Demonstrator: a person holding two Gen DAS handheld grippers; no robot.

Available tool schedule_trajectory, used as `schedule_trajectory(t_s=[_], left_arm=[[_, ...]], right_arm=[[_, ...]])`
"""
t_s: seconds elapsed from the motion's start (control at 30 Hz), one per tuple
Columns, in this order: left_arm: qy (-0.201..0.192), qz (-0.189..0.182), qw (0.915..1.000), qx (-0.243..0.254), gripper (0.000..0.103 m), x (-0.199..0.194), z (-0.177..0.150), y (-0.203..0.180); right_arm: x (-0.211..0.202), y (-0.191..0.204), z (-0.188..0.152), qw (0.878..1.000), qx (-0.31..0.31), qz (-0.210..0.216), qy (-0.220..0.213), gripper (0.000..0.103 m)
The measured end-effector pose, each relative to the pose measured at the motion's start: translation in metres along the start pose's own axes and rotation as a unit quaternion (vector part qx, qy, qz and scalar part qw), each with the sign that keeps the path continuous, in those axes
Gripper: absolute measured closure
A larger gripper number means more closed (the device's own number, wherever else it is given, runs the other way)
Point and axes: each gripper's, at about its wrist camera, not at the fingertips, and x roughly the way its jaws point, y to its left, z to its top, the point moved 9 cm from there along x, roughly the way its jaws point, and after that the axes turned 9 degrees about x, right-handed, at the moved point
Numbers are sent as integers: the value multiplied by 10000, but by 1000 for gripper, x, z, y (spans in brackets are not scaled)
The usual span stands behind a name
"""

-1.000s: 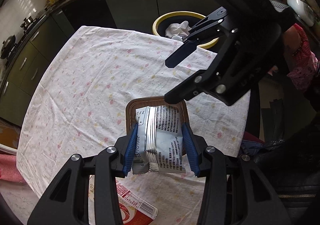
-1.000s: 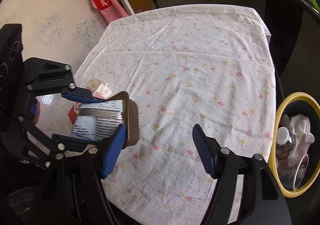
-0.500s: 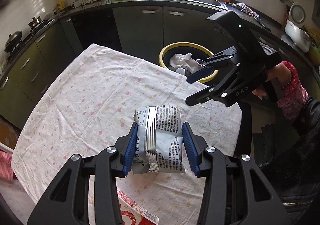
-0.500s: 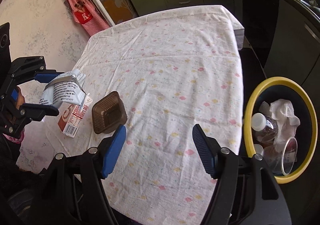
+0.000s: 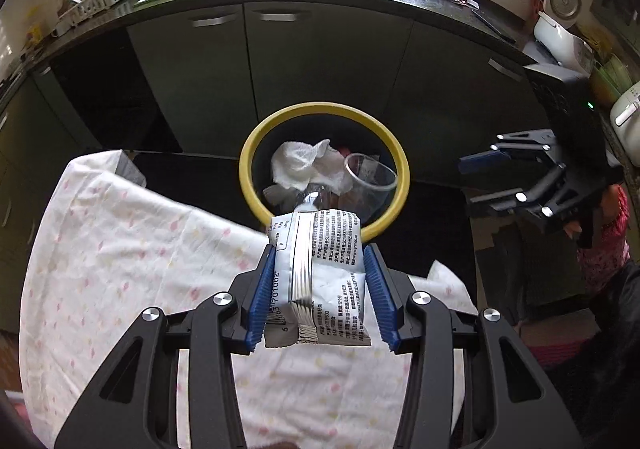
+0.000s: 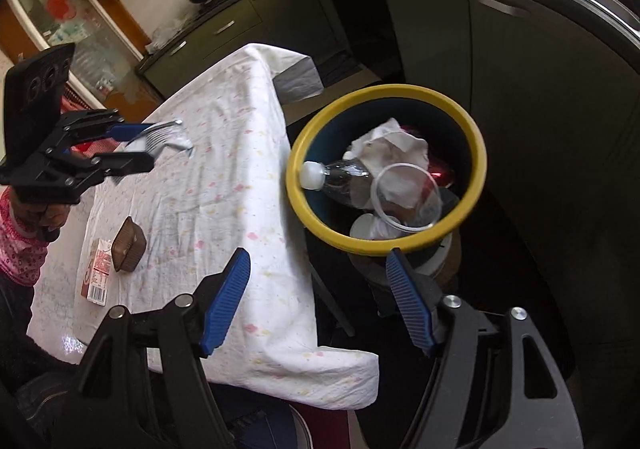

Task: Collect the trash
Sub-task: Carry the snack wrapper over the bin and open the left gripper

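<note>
My left gripper (image 5: 320, 289) is shut on a white snack wrapper (image 5: 320, 269) with black print, held above the table's far edge, pointing at the yellow-rimmed trash bin (image 5: 256, 145). The bin holds crumpled tissue (image 5: 304, 165), a clear cup (image 5: 370, 171) and a bottle (image 6: 340, 179). My right gripper (image 6: 320, 297) is open and empty, beside the table near the bin (image 6: 476, 137). In the right wrist view the left gripper (image 6: 136, 141) holds the wrapper (image 6: 164, 137) over the table. A brown plastic tray (image 6: 128, 245) and a small carton (image 6: 96, 269) lie on the tablecloth.
The table wears a white flowered cloth (image 5: 120, 233); it also shows in the right wrist view (image 6: 224, 177). Dark kitchen cabinets (image 5: 320, 61) and a sink counter stand behind the bin. The right gripper (image 5: 516, 173) shows at the right of the left wrist view.
My left gripper has carried the wrapper up off the brown tray and across the table toward the bin. My right gripper has swung away to the right, beside the bin.
</note>
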Motion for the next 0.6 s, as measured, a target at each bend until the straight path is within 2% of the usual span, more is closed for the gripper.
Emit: schedule_trajectory(t_s=[0.2, 0.3, 0.37, 0.47, 0.6], left_arm=[[216, -44, 9996, 185, 57, 91, 70, 19], [333, 28, 9992, 234, 47, 127, 88, 23], [396, 133, 9989, 210, 31, 139, 93, 26], [183, 108, 9998, 29, 31, 126, 94, 28], [-307, 230, 9992, -120, 28, 69, 83, 29]], right_arm=[[1, -26, -8, 9996, 291, -58, 24, 36], [2, -32, -12, 9993, 340, -106, 61, 36], [2, -33, -12, 9993, 357, -125, 65, 36], [1, -32, -12, 9993, 329, -144, 51, 36], [2, -24, -12, 9997, 215, -115, 54, 36]])
